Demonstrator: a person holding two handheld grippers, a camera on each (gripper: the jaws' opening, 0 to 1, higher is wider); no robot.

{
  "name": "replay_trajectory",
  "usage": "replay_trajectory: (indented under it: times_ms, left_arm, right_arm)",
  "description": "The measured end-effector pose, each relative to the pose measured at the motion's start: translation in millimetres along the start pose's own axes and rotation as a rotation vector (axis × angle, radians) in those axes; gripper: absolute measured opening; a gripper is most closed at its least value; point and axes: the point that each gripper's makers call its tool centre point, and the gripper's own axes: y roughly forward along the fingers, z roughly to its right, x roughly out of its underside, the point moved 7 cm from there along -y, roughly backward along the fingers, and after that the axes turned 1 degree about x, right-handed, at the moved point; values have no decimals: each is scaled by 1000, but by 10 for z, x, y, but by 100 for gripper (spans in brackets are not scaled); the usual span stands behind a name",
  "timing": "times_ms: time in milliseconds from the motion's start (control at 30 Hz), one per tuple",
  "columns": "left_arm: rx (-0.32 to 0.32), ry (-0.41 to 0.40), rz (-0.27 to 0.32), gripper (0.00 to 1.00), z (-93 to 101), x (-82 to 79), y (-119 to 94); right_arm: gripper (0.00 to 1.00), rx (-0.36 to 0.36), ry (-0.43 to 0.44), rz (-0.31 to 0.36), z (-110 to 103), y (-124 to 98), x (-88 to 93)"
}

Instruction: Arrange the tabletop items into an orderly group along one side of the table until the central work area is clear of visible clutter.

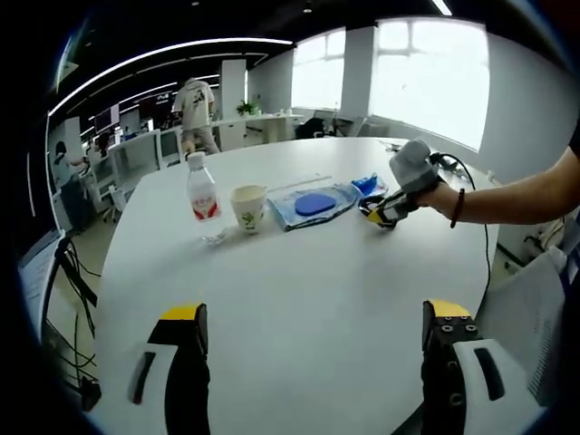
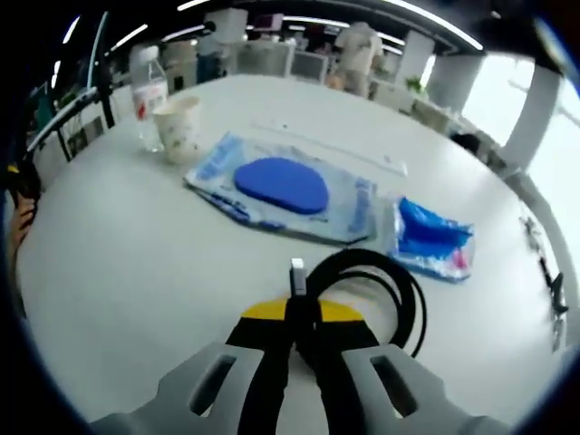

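My right claw (image 2: 299,319) is clenched on the coiled black cable (image 2: 399,288): light, floppy, best pinched at its plug. Left claw (image 1: 313,319) released.

A large round white table (image 1: 299,272) carries everything. Toward the upper left of the left gripper view stand a water bottle (image 1: 202,195) and a paper cup (image 1: 248,207); right of them lie a clear packet with a blue pad (image 1: 313,204) and a small blue pouch (image 1: 365,184). A coiled black cable (image 2: 372,290) rests near the lower middle of the right gripper view.

Bright windows (image 1: 426,77); office desks (image 1: 136,159)
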Motion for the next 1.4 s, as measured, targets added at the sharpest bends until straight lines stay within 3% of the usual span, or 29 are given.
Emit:
replay_trajectory:
  times_ms: [667, 1000, 1133, 1400]
  left_arm:
    - [-14, -8, 5, 99, -24, 1, -35]
    - [-16, -11, 6, 99, -27, 14, -53]
    - [-15, -14, 14, 99, -20, -10, -55]
    - [-14, -16, 25, 99, -18, -56, -34]
  right_arm:
    - [8, -26, -26, -13, -20, 51, 55]
    - [13, -43, 35, -2, 23, 61, 76]
    - [22, -73, 125, 73, 33, 42, 37]
    - [36, -60, 144, 177, 162, -95, -58]
